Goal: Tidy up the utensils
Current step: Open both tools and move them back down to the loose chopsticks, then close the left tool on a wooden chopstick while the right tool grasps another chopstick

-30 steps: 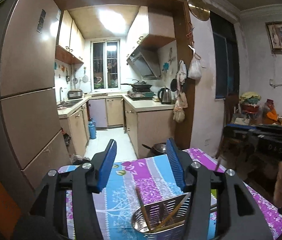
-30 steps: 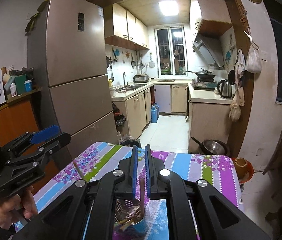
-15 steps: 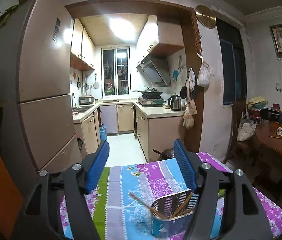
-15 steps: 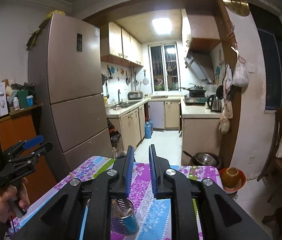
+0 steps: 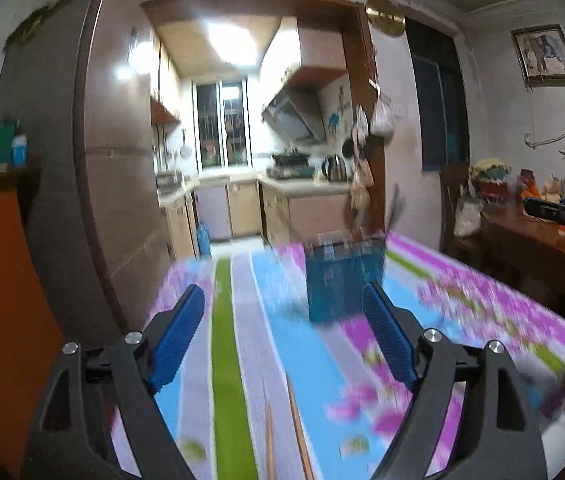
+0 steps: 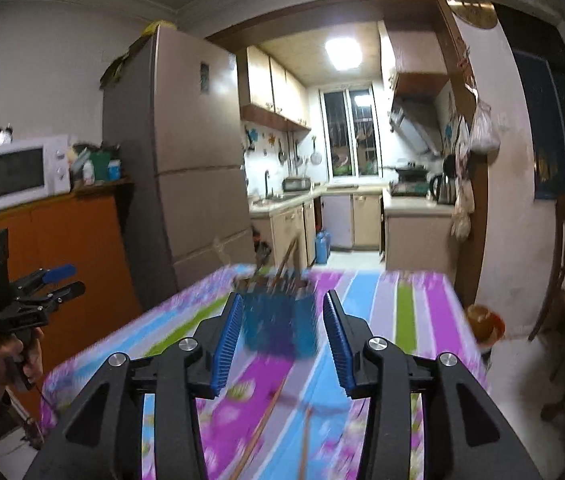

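Change: both claws had drawn back from the utensil holder; a second before, they hung right over it and the right one was clenched, and the holder now stood farther off on the bench.
Left claw (image 5: 284, 312): released, jaws opening wide, nothing between the pads; it hovered over the striped cloth.
Right claw (image 6: 280, 322): released, jaws opening, nothing gripped; the holder showed beyond the gap, not touched.
Utensil holder (image 5: 340, 276): blue-looking perforated can, upright on the bench (image 5: 482, 300), blurred; chopstick ends stood out of its top.
Loose chopsticks (image 5: 282, 428): a pair lay flat on the cloth just ahead of the left claw, apart from the holder; the right view showed them too (image 6: 266, 420).
Left hand (image 6: 6, 364): gripped the left tool's handle at the bench's left edge.
Background: fridge (image 6: 186, 152) and kitchen beyond the bench.
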The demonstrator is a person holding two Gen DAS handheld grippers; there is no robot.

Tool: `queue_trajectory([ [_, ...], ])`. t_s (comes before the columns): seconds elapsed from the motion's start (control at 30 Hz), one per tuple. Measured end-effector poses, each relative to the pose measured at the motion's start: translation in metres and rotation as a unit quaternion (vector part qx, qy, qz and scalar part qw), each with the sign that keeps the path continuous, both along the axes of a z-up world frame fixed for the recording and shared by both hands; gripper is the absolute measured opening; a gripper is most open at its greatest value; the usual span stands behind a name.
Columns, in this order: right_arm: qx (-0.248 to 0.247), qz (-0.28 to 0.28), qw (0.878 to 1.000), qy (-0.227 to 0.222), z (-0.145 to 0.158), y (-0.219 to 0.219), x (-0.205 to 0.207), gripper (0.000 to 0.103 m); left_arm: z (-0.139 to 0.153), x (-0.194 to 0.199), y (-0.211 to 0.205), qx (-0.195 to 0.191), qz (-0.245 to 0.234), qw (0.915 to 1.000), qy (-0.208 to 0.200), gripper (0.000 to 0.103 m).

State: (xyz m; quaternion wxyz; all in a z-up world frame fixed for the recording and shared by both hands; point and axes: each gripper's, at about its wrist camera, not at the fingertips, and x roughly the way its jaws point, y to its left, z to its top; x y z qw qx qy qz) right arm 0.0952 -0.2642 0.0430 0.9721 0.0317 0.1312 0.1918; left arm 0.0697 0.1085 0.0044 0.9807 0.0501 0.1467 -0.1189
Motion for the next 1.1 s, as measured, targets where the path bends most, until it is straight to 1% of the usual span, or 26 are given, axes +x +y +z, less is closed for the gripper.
queue_trajectory([
  [0.07, -0.001, 0.004, 1.000, 0.019, -0.030, 0.012, -0.017, 0.044, -0.023, -0.014, 0.011, 0.002, 0.016, 0.9997, 0.021, 0.078],
  [0.13, -0.004, 0.010, 0.999, 0.035, -0.052, 0.021, -0.029, 0.044, -0.040, -0.024, 0.023, -0.009, 0.019, 0.9989, 0.043, 0.078],
  [0.17, -0.004, 0.012, 0.999, 0.044, -0.062, 0.025, -0.034, 0.044, -0.049, -0.033, 0.031, -0.012, 0.030, 0.9983, 0.049, 0.078],
  [0.23, -0.002, 0.014, 0.998, 0.056, -0.075, 0.030, -0.040, 0.044, -0.059, -0.043, 0.040, -0.021, 0.033, 0.9974, 0.060, 0.078],
  [0.3, -0.004, 0.011, 0.998, 0.063, -0.085, 0.035, -0.048, 0.044, -0.073, -0.061, 0.051, -0.027, 0.040, 0.9970, 0.060, 0.078],
  [0.37, 0.000, 0.008, 0.998, 0.065, -0.091, 0.036, -0.053, 0.044, -0.090, -0.074, 0.058, -0.043, 0.034, 0.9961, 0.069, 0.078],
  [0.4, 0.001, 0.004, 0.998, 0.065, -0.094, 0.037, -0.057, 0.044, -0.099, -0.078, 0.058, -0.042, 0.031, 0.9959, 0.073, 0.078],
  [0.43, 0.002, 0.000, 0.998, 0.063, -0.096, 0.038, -0.060, 0.044, -0.112, -0.085, 0.054, -0.021, 0.032, 0.9964, 0.076, 0.078],
  [0.47, 0.002, -0.004, 0.998, 0.060, -0.098, 0.039, -0.063, 0.044, -0.120, -0.090, 0.052, -0.009, 0.032, 0.9963, 0.079, 0.075],
  [0.5, 0.004, -0.007, 0.998, 0.059, -0.099, 0.040, -0.066, 0.044, -0.130, -0.094, 0.051, -0.008, 0.027, 0.9960, 0.085, 0.072],
  [0.57, 0.007, -0.010, 0.998, 0.060, -0.103, 0.039, -0.070, 0.044, -0.145, -0.099, 0.051, -0.006, 0.020, 0.9950, 0.098, 0.057],
  [0.6, 0.007, -0.011, 0.998, 0.061, -0.103, 0.039, -0.070, 0.044, -0.151, -0.100, 0.051, -0.003, 0.018, 0.9948, 0.100, 0.054],
  [0.67, 0.004, -0.014, 0.998, 0.065, -0.106, 0.041, -0.072, 0.044, -0.159, -0.098, 0.051, -0.004, 0.016, 0.9944, 0.104, 0.040],
  [0.7, 0.003, -0.014, 0.998, 0.067, -0.107, 0.041, -0.072, 0.044, -0.161, -0.098, 0.051, -0.002, 0.015, 0.9947, 0.102, 0.037],
  [0.77, 0.001, -0.015, 0.998, 0.067, -0.108, 0.043, -0.074, 0.044, -0.167, -0.100, 0.050, 0.001, 0.012, 0.9953, 0.096, 0.029],
  [0.83, -0.001, -0.015, 0.998, 0.067, -0.109, 0.046, -0.077, 0.043, -0.172, -0.103, 0.049, 0.002, 0.009, 0.9955, 0.094, 0.025],
  [0.9, -0.005, -0.017, 0.998, 0.063, -0.111, 0.048, -0.081, 0.044, -0.175, -0.107, 0.052, -0.008, 0.009, 0.9964, 0.084, 0.025],
  [0.97, -0.011, -0.020, 0.998, 0.058, -0.115, 0.048, -0.084, 0.043, -0.176, -0.106, 0.053, -0.014, 0.010, 0.9966, 0.080, 0.020],
  [1.07, -0.021, -0.023, 0.998, 0.054, -0.120, 0.045, -0.087, 0.039, -0.177, -0.104, 0.054, -0.024, 0.010, 0.9968, 0.075, 0.013],
  [1.1, -0.027, -0.026, 0.998, 0.055, -0.123, 0.043, -0.088, 0.038, -0.178, -0.104, 0.054, -0.026, 0.009, 0.9969, 0.073, 0.012],
])
